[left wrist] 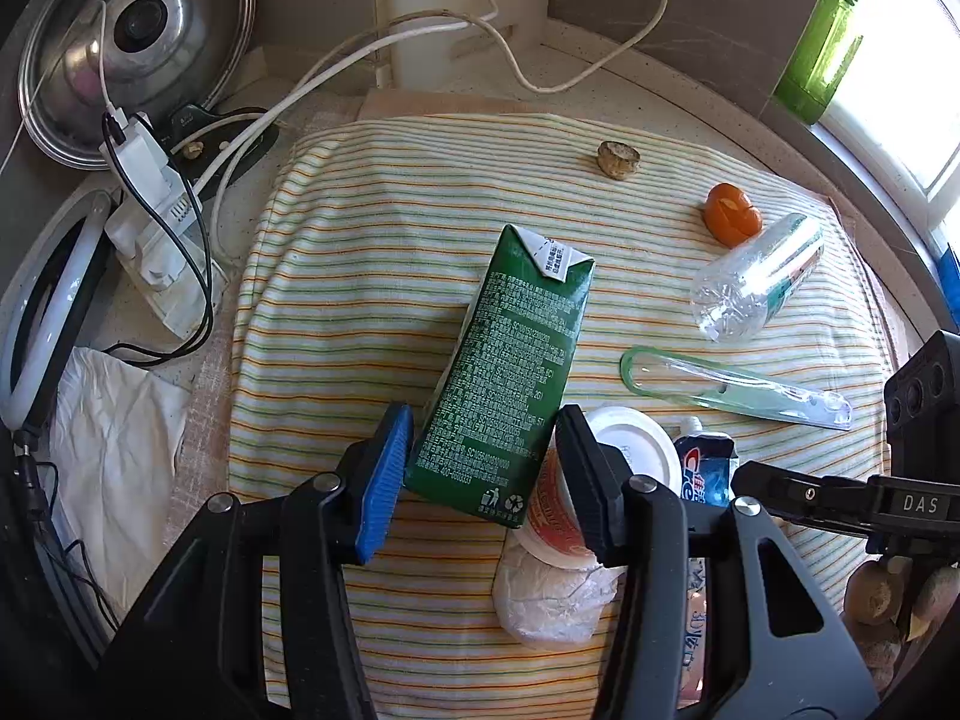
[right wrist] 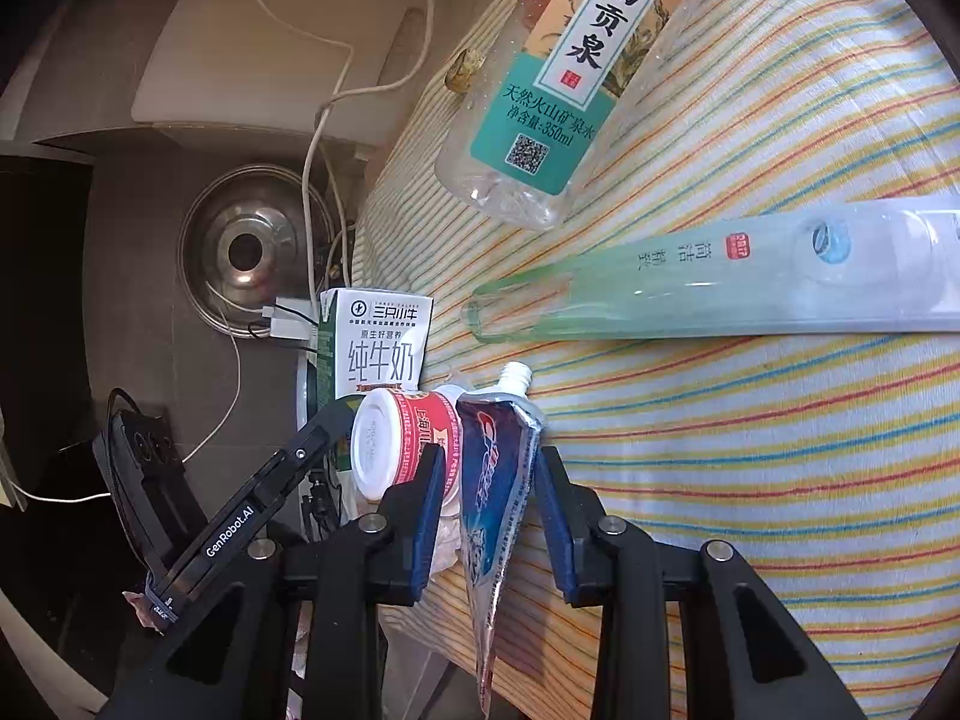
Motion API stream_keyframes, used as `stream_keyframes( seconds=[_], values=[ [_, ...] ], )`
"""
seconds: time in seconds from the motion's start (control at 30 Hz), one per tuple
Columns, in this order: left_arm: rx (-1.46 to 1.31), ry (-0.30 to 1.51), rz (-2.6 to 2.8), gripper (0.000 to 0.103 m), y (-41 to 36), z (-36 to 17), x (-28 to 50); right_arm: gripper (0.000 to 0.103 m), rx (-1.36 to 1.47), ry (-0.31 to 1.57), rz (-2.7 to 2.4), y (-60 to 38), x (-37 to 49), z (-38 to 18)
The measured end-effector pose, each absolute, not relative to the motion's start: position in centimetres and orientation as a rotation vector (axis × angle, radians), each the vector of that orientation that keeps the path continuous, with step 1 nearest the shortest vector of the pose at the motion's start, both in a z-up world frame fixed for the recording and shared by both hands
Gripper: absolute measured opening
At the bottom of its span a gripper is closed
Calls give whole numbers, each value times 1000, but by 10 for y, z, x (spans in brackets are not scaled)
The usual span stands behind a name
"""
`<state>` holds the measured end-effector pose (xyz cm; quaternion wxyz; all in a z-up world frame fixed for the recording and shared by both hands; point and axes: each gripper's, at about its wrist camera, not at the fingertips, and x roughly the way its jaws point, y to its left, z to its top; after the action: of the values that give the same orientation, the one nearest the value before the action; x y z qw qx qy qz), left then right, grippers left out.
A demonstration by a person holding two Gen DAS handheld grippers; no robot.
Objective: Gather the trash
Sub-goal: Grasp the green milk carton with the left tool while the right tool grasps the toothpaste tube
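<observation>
Straddling the green milk carton, the left gripper has released jaws, carton mid-cloth on the surface. Right gripper, jaws spread, flanks the toothpaste tube near the yogurt cup.

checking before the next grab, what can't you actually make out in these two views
- Left wrist view: the toothpaste tube is mostly hidden behind the left hand-held gripper.
- Left wrist view: most of the red cup is covered by the milk carton.
- Right wrist view: the water bottle has its cap end cut off by the top edge.
</observation>
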<state>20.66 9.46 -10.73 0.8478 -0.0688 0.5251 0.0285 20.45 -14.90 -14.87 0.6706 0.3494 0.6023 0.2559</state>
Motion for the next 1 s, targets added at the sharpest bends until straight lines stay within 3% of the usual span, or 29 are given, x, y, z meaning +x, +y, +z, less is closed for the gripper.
stream_keyframes(
  seconds=[0.37,0.47,0.53,0.6,0.77,1.0],
  values=[
    [-174,1110,66,50,98,-107,210,32,706,1370,598,-128,207,-149],
    [-198,1113,74,51,101,-109,214,23,678,1378,594,-122,210,-151],
    [-225,1119,76,51,104,-112,217,11,663,1386,592,-121,211,-152],
    [-246,1120,83,51,108,-113,218,7,643,1383,595,-120,211,-150],
    [-284,1095,95,43,114,-111,214,5,600,1340,609,-123,209,-135],
    [-244,1050,127,41,118,-98,200,3,522,1253,604,-133,205,-104]
  ],
)
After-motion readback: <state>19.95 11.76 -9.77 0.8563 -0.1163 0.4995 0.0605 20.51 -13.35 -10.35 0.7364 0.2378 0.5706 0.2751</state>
